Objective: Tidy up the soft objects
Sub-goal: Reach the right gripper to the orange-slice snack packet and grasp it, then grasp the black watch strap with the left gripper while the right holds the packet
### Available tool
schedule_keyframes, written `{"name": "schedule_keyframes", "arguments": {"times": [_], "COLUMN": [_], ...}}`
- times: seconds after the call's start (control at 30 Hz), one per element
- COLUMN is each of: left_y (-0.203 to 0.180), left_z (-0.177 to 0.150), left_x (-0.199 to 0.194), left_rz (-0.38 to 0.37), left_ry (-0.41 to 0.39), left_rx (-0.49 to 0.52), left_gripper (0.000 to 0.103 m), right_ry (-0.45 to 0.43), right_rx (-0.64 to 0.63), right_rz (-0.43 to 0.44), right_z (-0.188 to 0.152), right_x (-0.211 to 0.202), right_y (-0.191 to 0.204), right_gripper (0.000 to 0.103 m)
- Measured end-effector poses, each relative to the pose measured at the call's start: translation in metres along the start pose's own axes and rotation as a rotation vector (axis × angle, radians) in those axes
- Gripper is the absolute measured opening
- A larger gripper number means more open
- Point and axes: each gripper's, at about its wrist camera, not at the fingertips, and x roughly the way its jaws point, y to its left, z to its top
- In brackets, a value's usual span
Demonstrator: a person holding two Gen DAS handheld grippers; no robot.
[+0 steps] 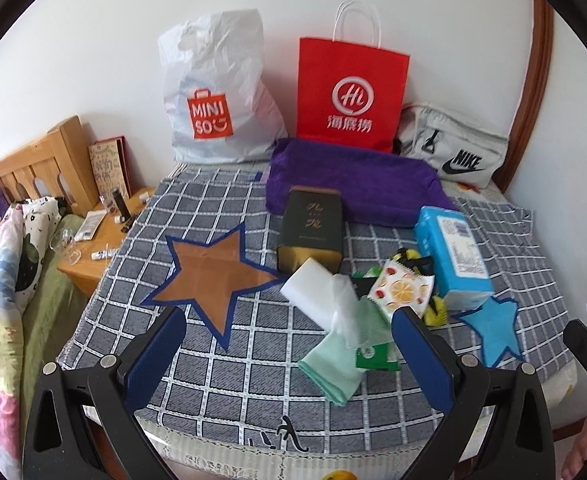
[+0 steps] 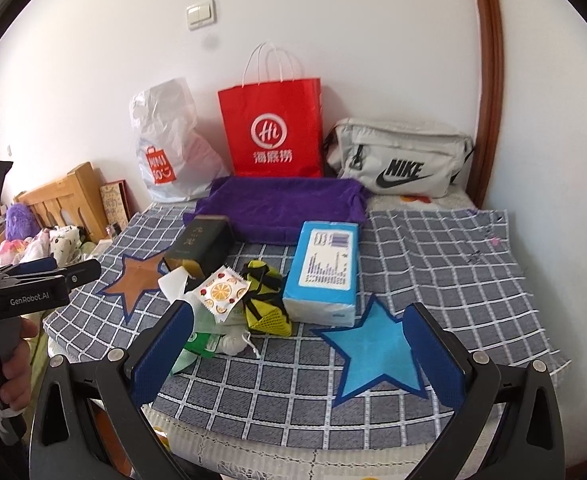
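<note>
Nearest of all, the left gripper and the right gripper hang just above the front edge of the checked cloth, both with their blue pads spread wide and nothing between them, which looks to me like a pause to choose a first piece rather than a grasp under way. Just ahead of the left gripper's right-hand pad lies the heap of soft things: a mint green cloth with a crumpled clear plastic wrapper across it, a white sponge block behind, and a fruit-print packet leaning over a yellow and black net pouch. A small white drawstring pouch sits at the near edge of the heap in the right gripper's view. Beyond them stand a dark tea box and, further to the right, a blue tissue pack, touching or nearly touching the heap. An orange star lies ahead of the left gripper and a blue star between the right gripper's pads; I judge these to be sorting spots, both bare for now. Further back, a purple towel lies flat, and against the wall lean a white Miniso bag, a red paper bag and a grey Nike bag, perhaps for storage.
</note>
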Motion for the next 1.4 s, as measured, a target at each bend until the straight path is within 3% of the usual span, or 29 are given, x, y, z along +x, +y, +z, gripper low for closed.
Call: {"name": "schedule_keyframes", "arguments": {"times": [0.2,0.33,0.57,0.93,1.07,1.13,1.3,1.4], "left_y": [0.017,0.027,0.045,0.060,0.062,0.062,0.062,0.060], "left_z": [-0.008,-0.010,-0.010,-0.008,-0.007,-0.007,-0.006,-0.006], "left_x": [0.042,0.064,0.092,0.121,0.127,0.130,0.135,0.137], "left_rz": [0.021,0.044,0.046,0.003,0.002,0.010,0.009,0.008], "left_ry": [0.076,0.124,0.169,0.212,0.218,0.221,0.234,0.240], "left_rx": [-0.034,-0.047,-0.074,-0.107,-0.110,-0.108,-0.105,-0.099], "left_gripper": [0.103,0.103,0.103,0.103,0.103,0.103,0.103,0.103], "right_ry": [0.010,0.035,0.088,0.198,0.239,0.238,0.201,0.183], "right_rx": [-0.087,-0.149,-0.236,-0.394,-0.394,-0.370,-0.279,-0.258], "right_rz": [0.055,0.091,0.182,0.153,0.132,0.149,0.213,0.207], "right_z": [0.002,0.004,0.006,-0.003,-0.006,-0.006,0.001,0.005], "right_x": [0.039,0.070,0.121,0.184,0.200,0.201,0.189,0.180], "right_y": [0.021,0.039,0.068,0.090,0.086,0.081,0.069,0.065], "right_gripper": [0.098,0.083,0.083,0.083,0.080,0.063,0.059,0.059]}}
